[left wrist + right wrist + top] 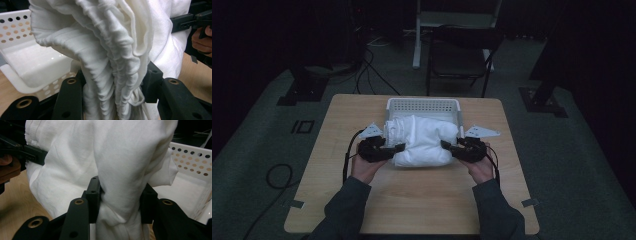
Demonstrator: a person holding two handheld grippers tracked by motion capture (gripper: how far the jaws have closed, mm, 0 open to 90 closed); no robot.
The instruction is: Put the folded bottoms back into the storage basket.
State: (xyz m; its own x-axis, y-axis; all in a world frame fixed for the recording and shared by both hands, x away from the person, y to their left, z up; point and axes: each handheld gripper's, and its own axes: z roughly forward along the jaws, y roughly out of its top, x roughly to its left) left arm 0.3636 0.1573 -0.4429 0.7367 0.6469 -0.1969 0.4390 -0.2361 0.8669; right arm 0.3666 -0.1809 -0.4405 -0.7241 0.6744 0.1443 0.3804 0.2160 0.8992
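While the folded white cotton cloth bundle (422,141) is held between the two tools at the near edge of the white perforated plastic basket (422,104), its far part lying over the basket and its near part over the pale wooden counter (412,200), several things could go wrong. The left gripper (398,148) is clamped on the gathered, ribbed edge of the bundle, its jaws pinched together on a thick wad of folds, as seen in the left gripper view (112,95). The right gripper (446,145) is likewise clamped on a smooth fold at the opposite end (120,205).

Since only outer layers are pinched, the loose middle could be expected to sag or unfold if the bundle were lifted, and a fold might be pulled out of either grip if the hands were drawn apart unevenly. The basket's near rim stands in the way: a low carry would probably drag cloth against it or push the light basket along the counter.

Beyond the counter, a dark folding chair (459,57) and floor cables (372,75) are well apart.
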